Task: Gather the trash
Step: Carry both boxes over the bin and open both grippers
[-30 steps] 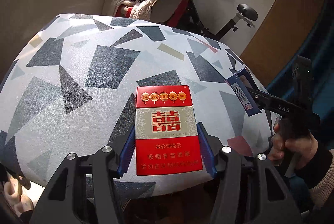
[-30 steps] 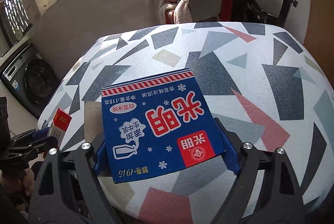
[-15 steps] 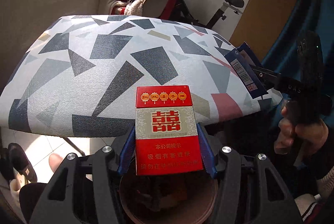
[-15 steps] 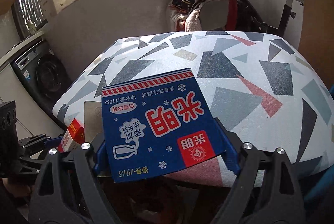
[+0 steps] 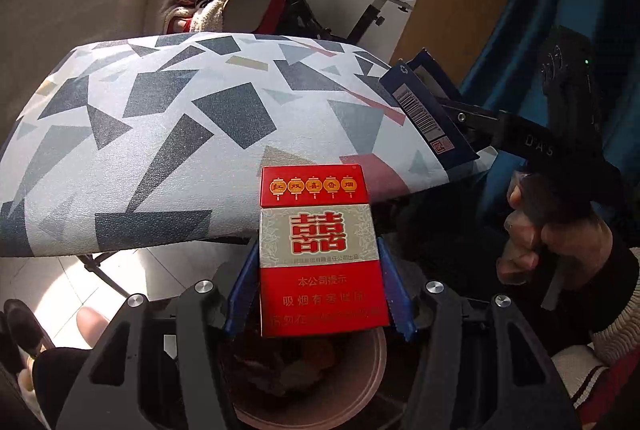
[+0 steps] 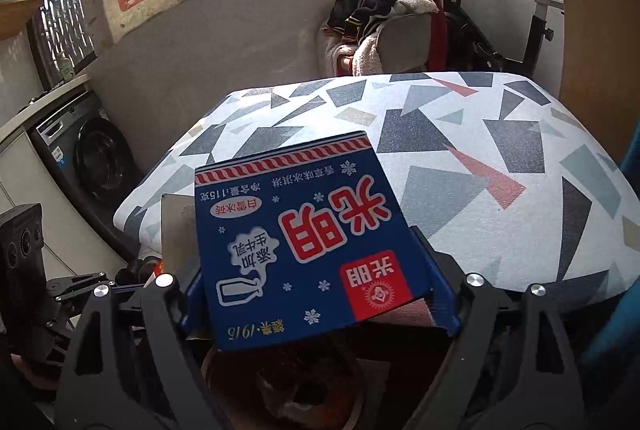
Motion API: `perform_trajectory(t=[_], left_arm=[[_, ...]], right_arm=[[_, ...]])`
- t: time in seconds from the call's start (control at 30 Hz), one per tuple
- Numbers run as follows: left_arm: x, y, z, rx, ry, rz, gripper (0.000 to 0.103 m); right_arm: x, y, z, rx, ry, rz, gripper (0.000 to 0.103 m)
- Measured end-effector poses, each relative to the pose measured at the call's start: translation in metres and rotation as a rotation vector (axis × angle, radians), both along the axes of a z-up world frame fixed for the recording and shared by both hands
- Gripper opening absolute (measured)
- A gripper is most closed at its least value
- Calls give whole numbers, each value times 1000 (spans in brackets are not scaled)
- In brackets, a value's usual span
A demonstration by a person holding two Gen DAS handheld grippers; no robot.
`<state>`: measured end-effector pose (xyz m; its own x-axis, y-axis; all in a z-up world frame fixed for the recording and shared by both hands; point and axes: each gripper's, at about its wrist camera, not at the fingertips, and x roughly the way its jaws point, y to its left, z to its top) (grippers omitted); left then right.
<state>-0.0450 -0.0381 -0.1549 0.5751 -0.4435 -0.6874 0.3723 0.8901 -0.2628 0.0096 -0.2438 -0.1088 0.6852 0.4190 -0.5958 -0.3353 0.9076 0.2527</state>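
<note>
Hanging past the near edge of the patterned table (image 5: 168,133), both loads sit above a brown bin (image 5: 352,386) at the bottom of the frame. The right gripper (image 6: 320,294) clamps a blue carton (image 6: 304,238); the left gripper (image 5: 316,294) clamps a red cigarette pack (image 5: 320,254). Released together, the wide carton could catch the bin's rim. Open floor lies lower left.
</note>
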Motion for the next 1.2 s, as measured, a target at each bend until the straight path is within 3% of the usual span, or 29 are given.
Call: perform_trajectory(t=[0.07, 0.1, 0.23, 0.43, 0.73, 1.2], left_arm=[[-2, -4, -1, 7, -4, -11, 59], [-3, -3, -2, 8, -7, -4, 67], [-5, 17, 6, -10, -48, 84, 83], [-2, 57, 30, -35, -129, 227, 93], [2, 91, 37, 7, -142, 340, 96], [-2, 88, 30, 36, -130, 333, 97]], right_arm=[[-3, -4, 0, 5, 1, -9, 84], [-5, -6, -1, 5, 4, -12, 84], [-9, -9, -12, -3, 37, -16, 84], [-17, 6, -28, -25, 79, 34, 84], [-28, 45, -46, -71, 136, 144, 84], [-40, 65, -67, -134, 212, 205, 85]])
